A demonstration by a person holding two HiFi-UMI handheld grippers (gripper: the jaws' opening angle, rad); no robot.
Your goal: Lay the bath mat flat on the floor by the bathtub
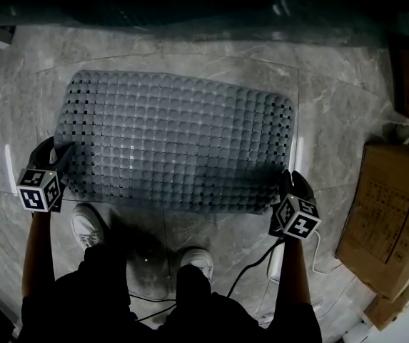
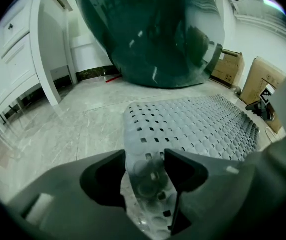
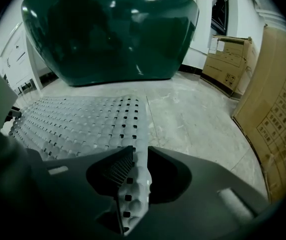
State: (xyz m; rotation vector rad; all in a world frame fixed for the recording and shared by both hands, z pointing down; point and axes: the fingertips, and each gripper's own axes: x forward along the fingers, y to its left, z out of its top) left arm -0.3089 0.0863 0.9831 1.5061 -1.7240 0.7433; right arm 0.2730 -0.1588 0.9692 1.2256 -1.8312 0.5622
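A grey perforated rubber bath mat [image 1: 175, 140] is spread over the marble floor in front of the dark green bathtub [image 2: 152, 29], its near edge lifted. My left gripper [image 1: 60, 161] is shut on the mat's near left corner [image 2: 147, 179]. My right gripper [image 1: 287, 184] is shut on the near right corner [image 3: 135, 181]. The mat [image 3: 78, 121] stretches away from both sets of jaws toward the tub [image 3: 113, 29]. The far edge rests on the floor.
Cardboard boxes [image 1: 382, 220] stand at the right, also seen as boxes [image 3: 277, 99] beside the right gripper. A white cable [image 1: 318, 259] trails on the floor near my right foot. White cabinet doors [image 2: 13, 49] line the left wall. My shoes [image 1: 90, 227] stand just behind the mat.
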